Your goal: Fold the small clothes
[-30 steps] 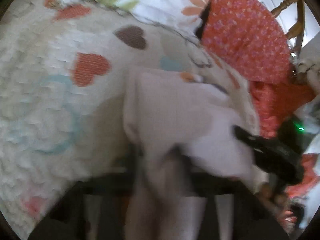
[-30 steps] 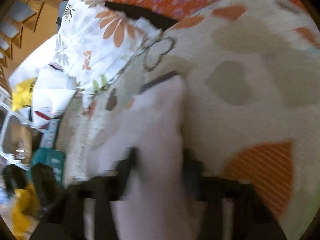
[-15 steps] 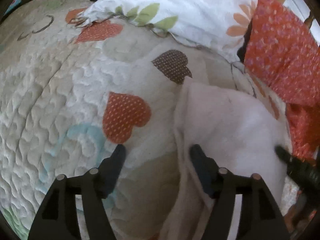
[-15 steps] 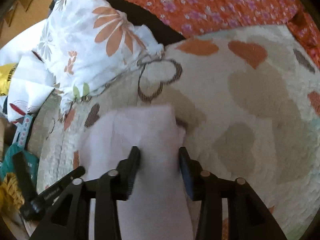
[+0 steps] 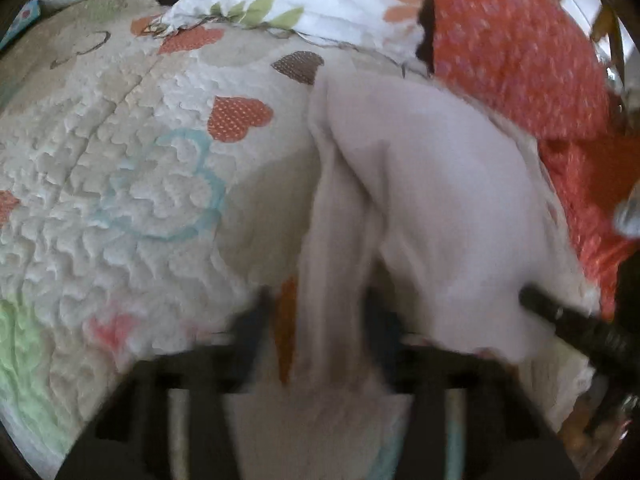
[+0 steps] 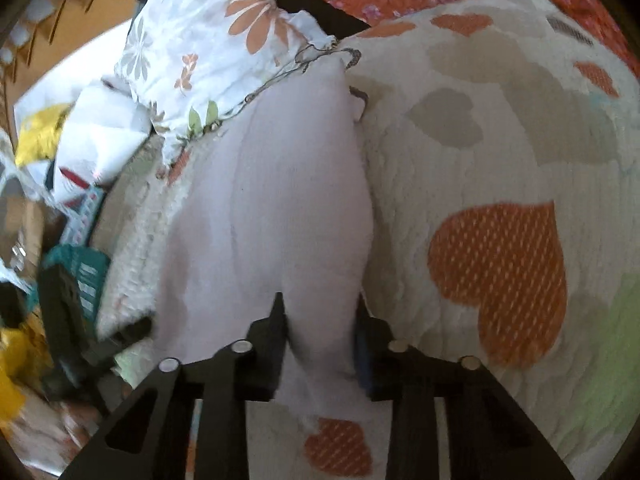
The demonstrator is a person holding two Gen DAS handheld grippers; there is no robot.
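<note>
A small pale pink-white garment [image 5: 432, 184] lies on a quilt with heart patterns [image 5: 120, 184]. In the left wrist view, my left gripper [image 5: 320, 312] is blurred and a bunched fold of the garment runs up between its fingers. In the right wrist view, my right gripper [image 6: 320, 320] is closed on the near edge of the same garment [image 6: 280, 208], which stretches away from it. The right gripper's black finger shows at the garment's right edge in the left wrist view [image 5: 560, 316].
A floral white pillow [image 6: 224, 48] and an orange flowered cloth [image 5: 520, 48] lie at the far side of the quilt. Past the quilt's left edge in the right wrist view are a teal basket [image 6: 76, 276] and yellow and white items [image 6: 44, 140].
Both grippers were open over the garment half a second ago. Now both have closed on it, and its edge is lifted and bunched.
</note>
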